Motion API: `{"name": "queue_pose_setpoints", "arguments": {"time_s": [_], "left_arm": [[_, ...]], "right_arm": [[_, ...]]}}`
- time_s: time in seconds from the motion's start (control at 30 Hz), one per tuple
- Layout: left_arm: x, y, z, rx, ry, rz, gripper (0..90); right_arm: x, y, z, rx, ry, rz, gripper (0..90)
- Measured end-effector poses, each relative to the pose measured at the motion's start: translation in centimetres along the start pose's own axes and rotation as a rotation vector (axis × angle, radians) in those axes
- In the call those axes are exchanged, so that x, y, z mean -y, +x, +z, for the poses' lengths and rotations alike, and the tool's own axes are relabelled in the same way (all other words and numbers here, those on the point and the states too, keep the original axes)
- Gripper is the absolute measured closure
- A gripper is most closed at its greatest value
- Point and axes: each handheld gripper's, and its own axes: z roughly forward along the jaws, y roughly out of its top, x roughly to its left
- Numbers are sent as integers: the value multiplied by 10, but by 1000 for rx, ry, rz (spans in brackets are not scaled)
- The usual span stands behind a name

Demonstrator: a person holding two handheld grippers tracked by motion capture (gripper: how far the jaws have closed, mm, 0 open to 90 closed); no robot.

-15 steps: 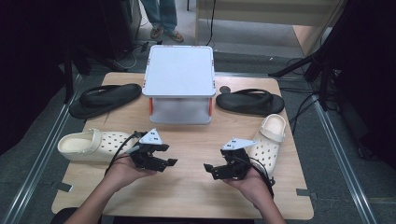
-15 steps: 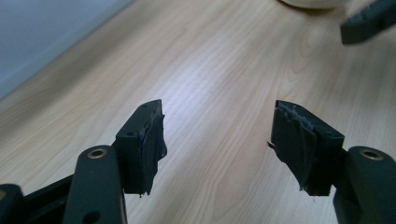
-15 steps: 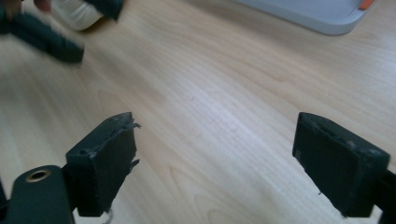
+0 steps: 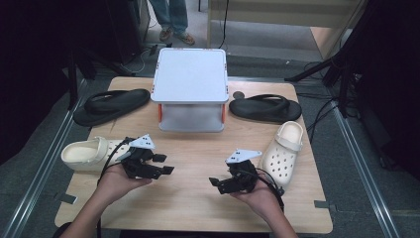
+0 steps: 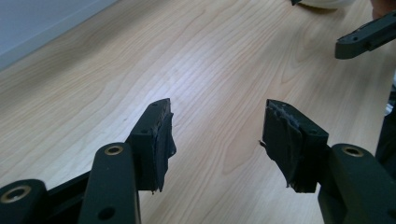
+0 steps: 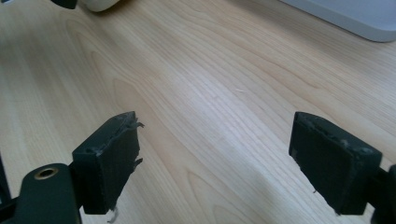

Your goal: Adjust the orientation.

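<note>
1. On the near half of the tabletop (image 4: pixel 198 153) both claws hover with jaws spread and nothing between them; the left claw (image 4: pixel 166 164) points inward toward the middle, the right claw (image 4: pixel 214 182) points back at it, the two facing each other across bare wood.
2. Just behind the left claw lies a cream clog (image 4: pixel 86 153), long axis running across the tabletop, its opening toward the outer edge; the left hand (image 4: pixel 116 181) is plainly the nearer one, though the claw points away from the shoe and would, I judge, need to swing outward.
3. Beside the right hand (image 4: pixel 257 196) lies the second cream clog (image 4: pixel 283 148), long axis running away from the person, heel strap at the far end; the right claw likewise faces away from it.
4. Farther off, a grey lidded box (image 4: pixel 190 82) stands between two black flip-flops, one left (image 4: pixel 111 105), one right (image 4: pixel 265 108).
5. Each clog's near part is partly covered by a gripper and cable; the box's contents cannot be made out.
</note>
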Motion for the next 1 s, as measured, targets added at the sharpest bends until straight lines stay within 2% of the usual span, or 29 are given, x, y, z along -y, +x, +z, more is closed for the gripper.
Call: {"name": "queue_pose_setpoints", "arguments": {"time_s": [0.13, 0.2, 0.23, 0.27, 0.33, 0.43, 0.7, 0.8, 0.9, 1.0], "left_arm": [[2, 1, -2, 15, -7, 6, 398], [3, 1, -3, 27, 3, -18, 390], [3, 2, -3, 25, 4, -35, 391], [3, 3, -4, 19, 6, -35, 391], [3, 3, -6, 18, 2, -32, 383], [5, 4, -11, 31, -7, -10, 330], [8, 10, -28, -16, -3, -8, 349], [9, 14, -37, -58, 12, -26, 362], [12, 17, -49, -90, 3, -15, 375], [13, 19, -55, -103, -1, -21, 375]], "right_arm": [[-2, 4, 0, 11, -22, -23, 183], [-3, 3, -1, 6, -21, -34, 247], [-3, 1, -1, -5, -14, -22, 252], [-3, 0, -1, -1, -11, -21, 259], [-3, -1, 0, -10, -6, -17, 280], [-4, -6, 1, -57, 14, 12, 306], [-7, -7, 5, -46, 23, -9, 320], [-8, -6, 5, -42, 20, -18, 319], [-9, -6, 7, -45, 26, -20, 315], [-10, -5, 8, -45, 29, -21, 315]]}}
